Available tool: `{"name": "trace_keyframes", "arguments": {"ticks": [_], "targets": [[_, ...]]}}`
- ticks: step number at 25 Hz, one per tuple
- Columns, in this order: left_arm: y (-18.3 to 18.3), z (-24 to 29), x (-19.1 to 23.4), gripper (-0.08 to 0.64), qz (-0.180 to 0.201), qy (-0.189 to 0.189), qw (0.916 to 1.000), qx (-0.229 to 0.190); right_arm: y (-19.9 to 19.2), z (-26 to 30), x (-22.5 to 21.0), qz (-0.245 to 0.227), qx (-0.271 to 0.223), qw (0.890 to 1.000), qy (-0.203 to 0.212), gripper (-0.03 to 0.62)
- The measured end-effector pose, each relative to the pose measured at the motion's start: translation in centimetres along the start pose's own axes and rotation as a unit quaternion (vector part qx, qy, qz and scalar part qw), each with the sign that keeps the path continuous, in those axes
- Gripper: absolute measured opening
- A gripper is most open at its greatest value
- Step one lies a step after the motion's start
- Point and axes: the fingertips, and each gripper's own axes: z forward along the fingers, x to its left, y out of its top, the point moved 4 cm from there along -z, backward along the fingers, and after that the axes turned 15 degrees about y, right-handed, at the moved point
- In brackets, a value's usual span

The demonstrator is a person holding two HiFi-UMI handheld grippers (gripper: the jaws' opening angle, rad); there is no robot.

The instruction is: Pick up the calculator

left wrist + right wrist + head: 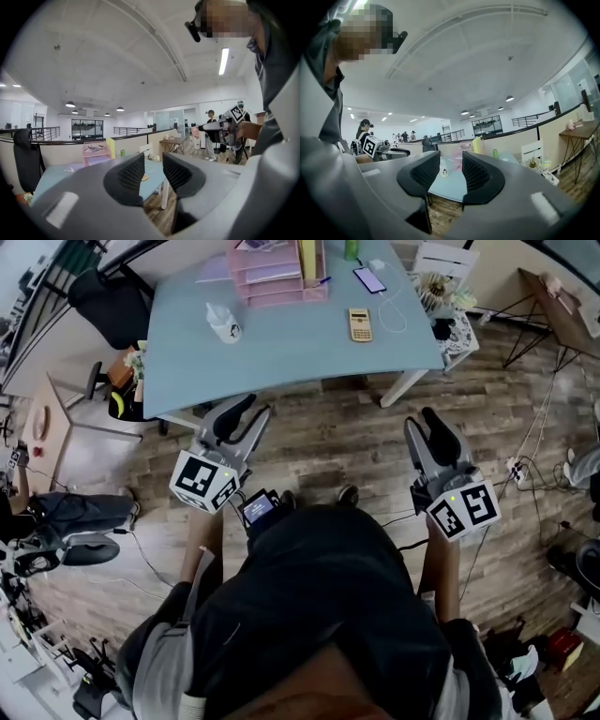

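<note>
Office chair (108,301): black, far left, by bench's left end.
Bench (281,357): pale blue top, white legs, on the far side of a wood floor (337,446).
Bottle (223,322): small, white, on left part of bench; also seen through R tongs' gap in right gripper view.
L tongs (246,418) (153,171): held over the floor, just near of bench's front edge, left side. Jaws a narrow gap apart, nothing btwn them, touching nothing.
Tray stack (278,276): pink, far-centre of bench, papers in it.
Calculator (360,324): yellowish, flat on bench, right of centre, btwn far and near edges. Well apart from both tongs, not gripped.
Phone (369,279): dark, far of calculator, screen up.
Cable (396,313): white, looped just right of calculator.
R tongs (424,427) (451,173): over the floor, near of bench's right end. Jaws slightly apart, empty.
Side table (459,329): white, right of bench, small clutter on top.
</note>
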Motion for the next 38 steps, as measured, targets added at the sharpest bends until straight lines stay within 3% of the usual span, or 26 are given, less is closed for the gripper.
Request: {"name": "trace_keyframes", "arguments": {"ticks": [10, 18, 26, 38], "targets": [[0.1, 0.5, -4.6, 0.175, 0.008, 0.048, 0.9986, 0.02, -0.7, -2.2, -4.6, 0.019, 0.0, 0.998, 0.052, 0.129], [1.3, 2.1, -7.6, 0.175, 0.021, 0.05, 0.9982, 0.024, -1.3, -4.7, -7.3, 0.035, -0.011, 0.998, 0.052, 0.129], [2.4, 5.5, -9.1, 0.175, 0.032, 0.02, 0.9988, 0.032, -1.3, -6.3, -9.4, 0.048, -0.024, 0.998, 0.032, 0.129], [4.0, 13.0, -11.0, 0.175, 0.05, -0.076, 0.9957, 0.017, -1.9, -9.3, -11.9, 0.062, -0.038, 0.996, -0.061, 0.129]]}}
